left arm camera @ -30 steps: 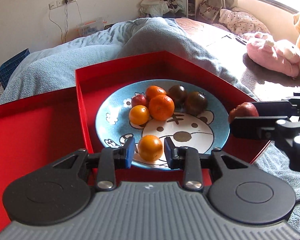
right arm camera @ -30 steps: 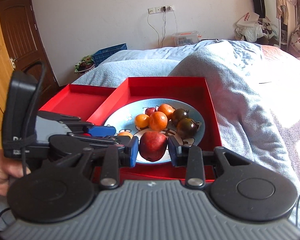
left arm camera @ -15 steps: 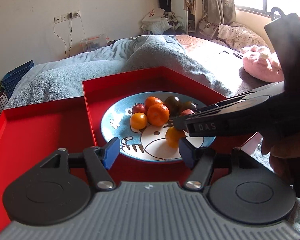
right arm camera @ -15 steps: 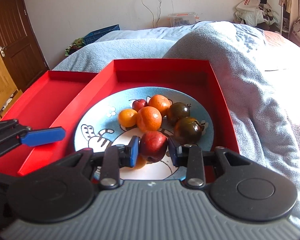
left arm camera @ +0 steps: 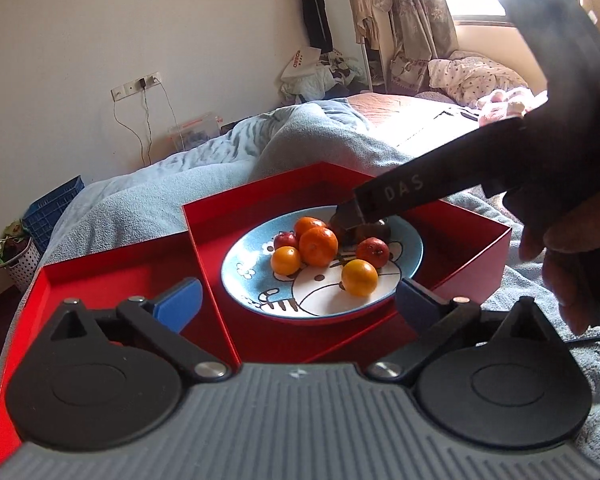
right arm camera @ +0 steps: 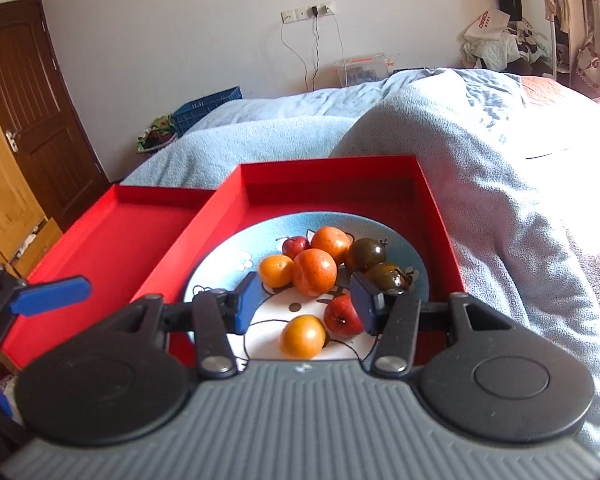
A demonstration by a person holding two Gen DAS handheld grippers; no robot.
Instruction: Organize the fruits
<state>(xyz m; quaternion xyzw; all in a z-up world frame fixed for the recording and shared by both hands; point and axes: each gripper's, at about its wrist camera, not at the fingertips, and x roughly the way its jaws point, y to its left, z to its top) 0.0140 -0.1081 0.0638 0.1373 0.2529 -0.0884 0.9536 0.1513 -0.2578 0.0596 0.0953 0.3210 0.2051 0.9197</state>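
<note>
A blue cartoon plate [left arm camera: 408, 240] [right arm camera: 220, 268] sits in the right red tray [left arm camera: 472, 248] [right arm camera: 332, 172]. On it lie several oranges, a small red apple [right arm camera: 294, 245], two dark tomatoes [right arm camera: 366, 254], a lone orange [left arm camera: 359, 277] [right arm camera: 303, 337] and a red apple [left arm camera: 373, 252] [right arm camera: 342, 316]. My left gripper [left arm camera: 298, 300] is open and empty, held back above the plate's near rim. My right gripper [right arm camera: 306, 302] is open over the plate, just above the red apple, which lies free. In the left wrist view the right gripper's tip [left arm camera: 350, 216] hides the tomatoes.
A second red tray [left arm camera: 112, 284] [right arm camera: 112, 236] lies to the left, with nothing in it. Both rest on a blue blanket [right arm camera: 480, 152] on a bed. A wooden door [right arm camera: 16, 128] stands at left. A hand [left arm camera: 572, 248] holds the right gripper.
My left gripper let go of the orange onto the plate and pulled back, open. My right gripper carried the red apple over the plate, opened and left it beside the orange.
</note>
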